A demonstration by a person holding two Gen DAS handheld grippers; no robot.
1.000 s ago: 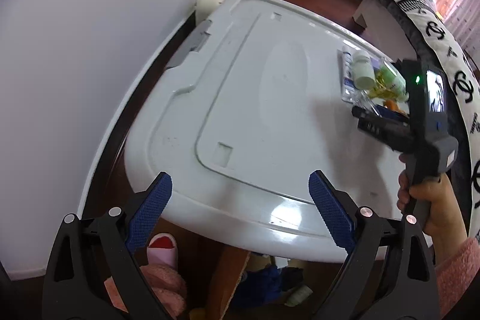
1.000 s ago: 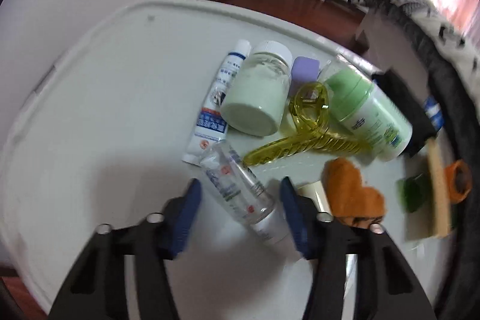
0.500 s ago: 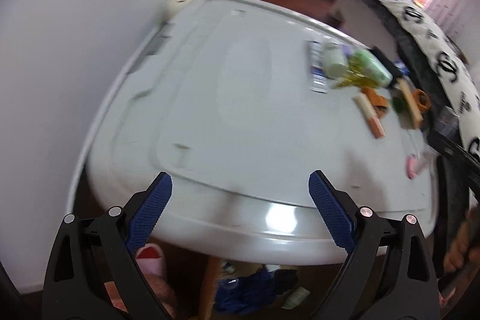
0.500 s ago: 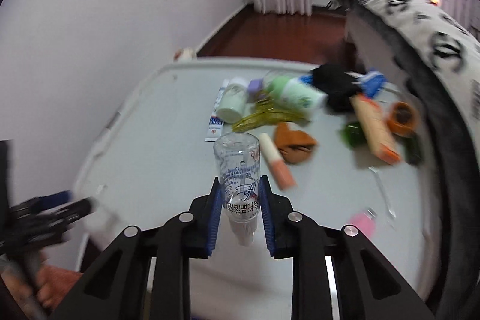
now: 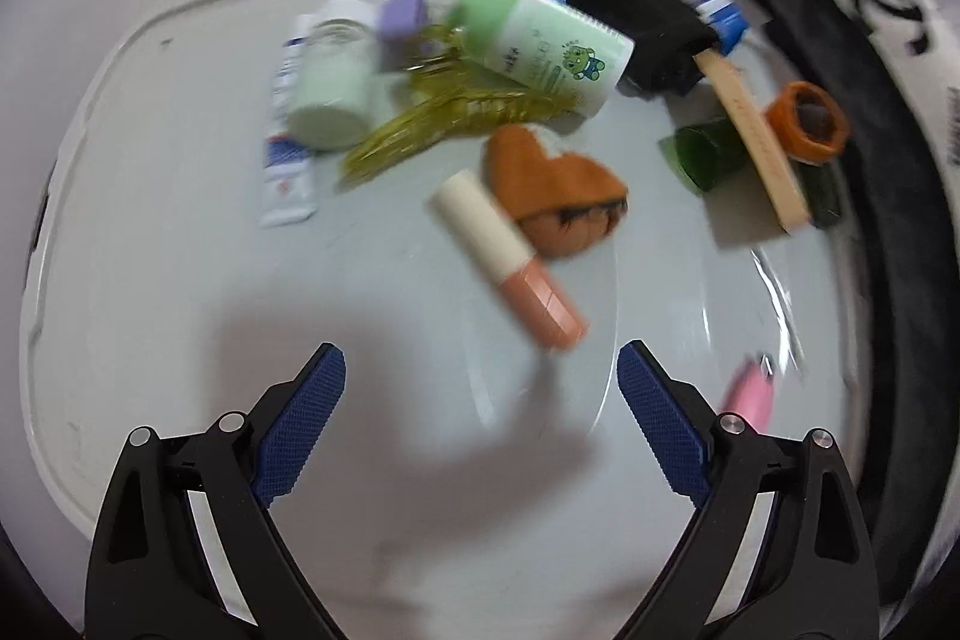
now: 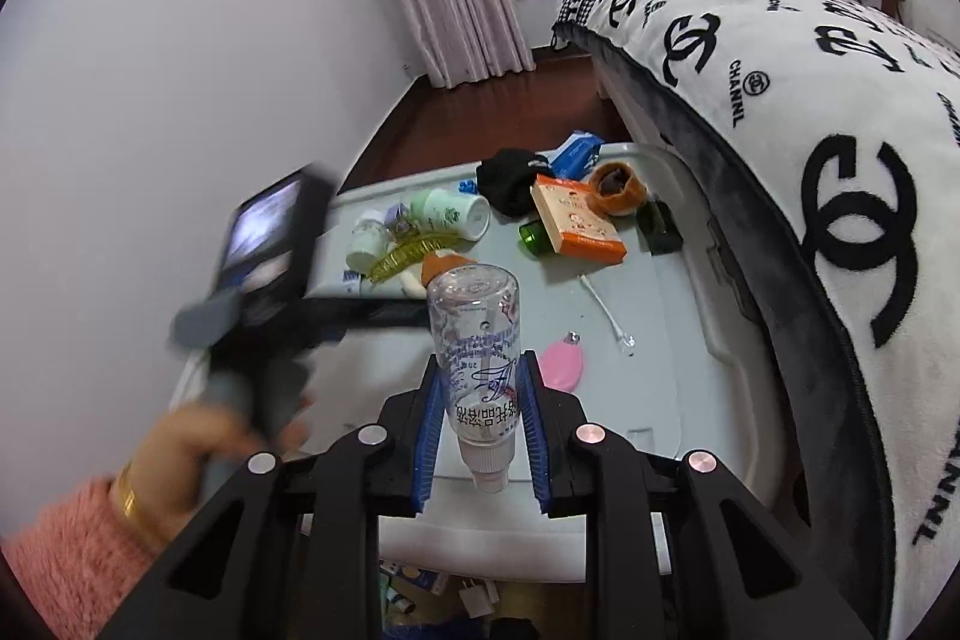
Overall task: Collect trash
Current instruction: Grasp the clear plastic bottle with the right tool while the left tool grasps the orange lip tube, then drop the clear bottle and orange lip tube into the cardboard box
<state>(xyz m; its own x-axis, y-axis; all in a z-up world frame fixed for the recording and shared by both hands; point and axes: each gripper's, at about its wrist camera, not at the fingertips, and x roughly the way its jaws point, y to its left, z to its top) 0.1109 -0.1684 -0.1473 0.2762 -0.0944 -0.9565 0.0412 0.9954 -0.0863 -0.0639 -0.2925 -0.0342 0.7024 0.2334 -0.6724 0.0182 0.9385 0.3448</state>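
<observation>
Our right claw (image 6: 480, 430) is clenched on a clear plastic bottle (image 6: 477, 340), its blue pads (image 6: 425, 436) pressing the labelled sides. Those jaws have just been closing onto it. The bottle stands cap-down between the fingers, its rounded base uppermost, and it hangs in the air above the near part of the white bench (image 6: 648, 340), apart from everything lying there.

Our left claw (image 5: 480, 436) is released, jaws wide with nothing between them, and it points steeply down at the bench (image 5: 180, 310). Just beyond its fingertips lies a cream and pink tube (image 5: 510, 262), slanted, not touching the pads. To the right of the right-hand finger sits a small pink item (image 5: 747, 394), blurred.

Farther out, an orange heart-shaped piece (image 5: 558, 196) touches the tube's far side. Beyond it lies a yellow hair clip (image 5: 444, 124), with a white jar (image 5: 330, 88) and a white and blue tube (image 5: 288, 148) to its left, and a pale green bottle (image 5: 540, 40) lying on its side above. A black cloth (image 5: 642, 22) rests at the far edge, beside a thin box (image 5: 756, 136), a green item (image 5: 702, 154) and an orange ring-shaped thing (image 5: 807, 121).

In the right wrist view a person's hand (image 6: 198, 442) in a pink sleeve (image 6: 66, 556) grips the left claw's handle. A bed (image 6: 810, 160) with a printed cover runs along the bench's right side.
</observation>
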